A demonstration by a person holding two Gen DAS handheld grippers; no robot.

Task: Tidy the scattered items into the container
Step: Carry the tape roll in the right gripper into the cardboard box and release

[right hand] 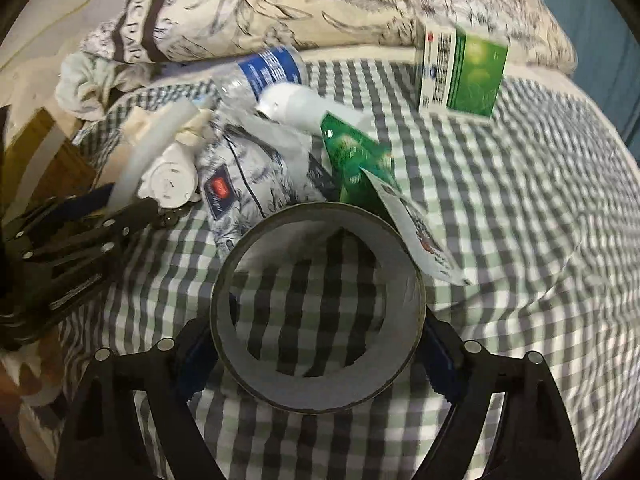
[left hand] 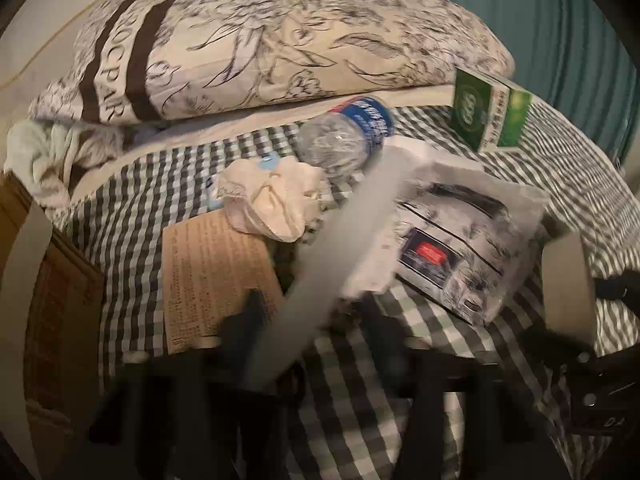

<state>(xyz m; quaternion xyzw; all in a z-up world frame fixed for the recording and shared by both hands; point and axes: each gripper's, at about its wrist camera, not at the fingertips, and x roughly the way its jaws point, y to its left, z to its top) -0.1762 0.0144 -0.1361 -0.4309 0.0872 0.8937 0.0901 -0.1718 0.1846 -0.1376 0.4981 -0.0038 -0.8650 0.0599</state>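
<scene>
Gingham bedsheet (right hand: 500, 240), floral pillow (left hand: 280, 48), right gripper (right hand: 320, 356) clamping tape roll (right hand: 320, 320), left unclear.

Tape roll (right hand: 318, 312) upright above checkered sheet; crushed bottle (right hand: 256, 76), green box (right hand: 464, 72) beyond.

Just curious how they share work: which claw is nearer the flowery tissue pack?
Left. Left claw, gripping a white strip, sits beside the tissue pack; right claw, holding a tape roll, is farther off.
</scene>
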